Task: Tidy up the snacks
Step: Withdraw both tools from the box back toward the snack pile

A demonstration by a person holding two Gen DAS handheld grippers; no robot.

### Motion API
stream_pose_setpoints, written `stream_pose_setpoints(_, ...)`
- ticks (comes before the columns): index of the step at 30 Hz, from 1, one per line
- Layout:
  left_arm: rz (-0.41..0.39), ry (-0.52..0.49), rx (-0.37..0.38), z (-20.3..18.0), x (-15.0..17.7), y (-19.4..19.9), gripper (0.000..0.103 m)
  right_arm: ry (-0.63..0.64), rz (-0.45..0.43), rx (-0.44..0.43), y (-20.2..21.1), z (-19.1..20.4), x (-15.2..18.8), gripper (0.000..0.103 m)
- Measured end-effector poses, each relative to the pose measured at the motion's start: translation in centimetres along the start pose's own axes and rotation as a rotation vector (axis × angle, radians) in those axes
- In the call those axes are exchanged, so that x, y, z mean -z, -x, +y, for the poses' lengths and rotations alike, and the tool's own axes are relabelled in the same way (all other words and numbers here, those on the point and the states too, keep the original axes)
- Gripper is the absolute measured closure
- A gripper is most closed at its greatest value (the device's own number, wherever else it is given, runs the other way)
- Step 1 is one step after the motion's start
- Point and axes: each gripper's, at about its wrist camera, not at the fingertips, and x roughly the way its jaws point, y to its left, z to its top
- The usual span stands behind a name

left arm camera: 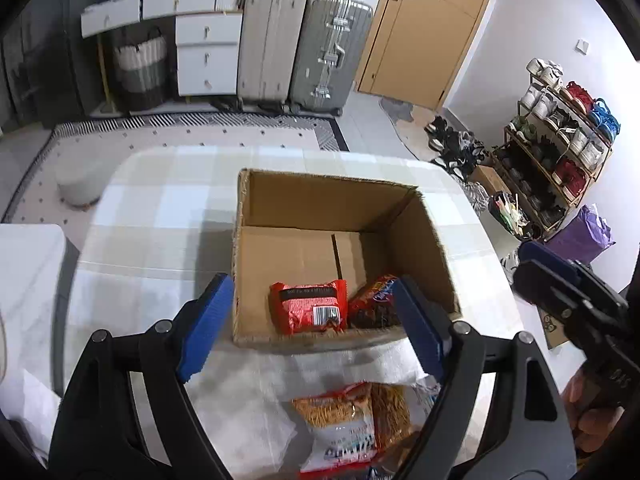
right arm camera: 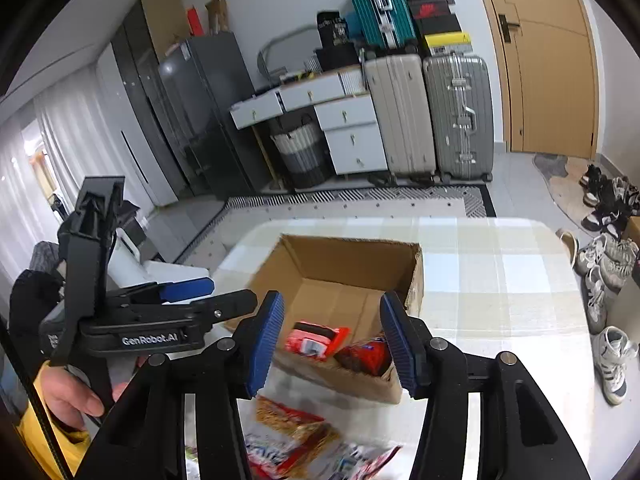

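Observation:
An open cardboard box stands on the checked table. At its near end lie a bright red snack packet and a dark red packet. My left gripper hangs above the box's near wall, open, with nothing between its blue pads. My right gripper is also open and empty over the same near wall of the box. Through it I see the red packet and the dark red one. An orange and white snack bag lies on the table in front of the box.
Several more snack bags lie at the table's near edge. Each gripper shows in the other's view, held by a hand. Suitcases, white drawers, a shoe rack, a purple bag and a round stool stand around the table.

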Motion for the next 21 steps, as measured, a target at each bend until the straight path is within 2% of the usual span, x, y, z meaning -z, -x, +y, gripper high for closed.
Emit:
stream_pose_setpoints(9, -0.103, -0.034, -0.004, -2.3, 3.4, 9.4, 0.021, 0.033, -0.139, -0.030, 9.3, 3.9, 1.7, 0.032)
stream_pose_setpoints(11, -0.124, -0.041, -0.001, -2.8, 4.6, 11.5, 0.021, 0.046, -0.167, -0.033, 11.2, 5.0, 2.3, 0.022)
stream_pose_setpoints(15, -0.187, -0.054, -0.015, -3.7, 7.2, 16.1, 0.019, 0.085, -0.229, -0.044, 15.4, 7.3, 4.0, 0.019)
stream_pose_setpoints(21, -0.289, -0.064, -0.010, -3.9, 12.1, 23.0, 0.008, 0.125, -0.308, -0.059, 21.1, 10.6, 7.2, 0.011)
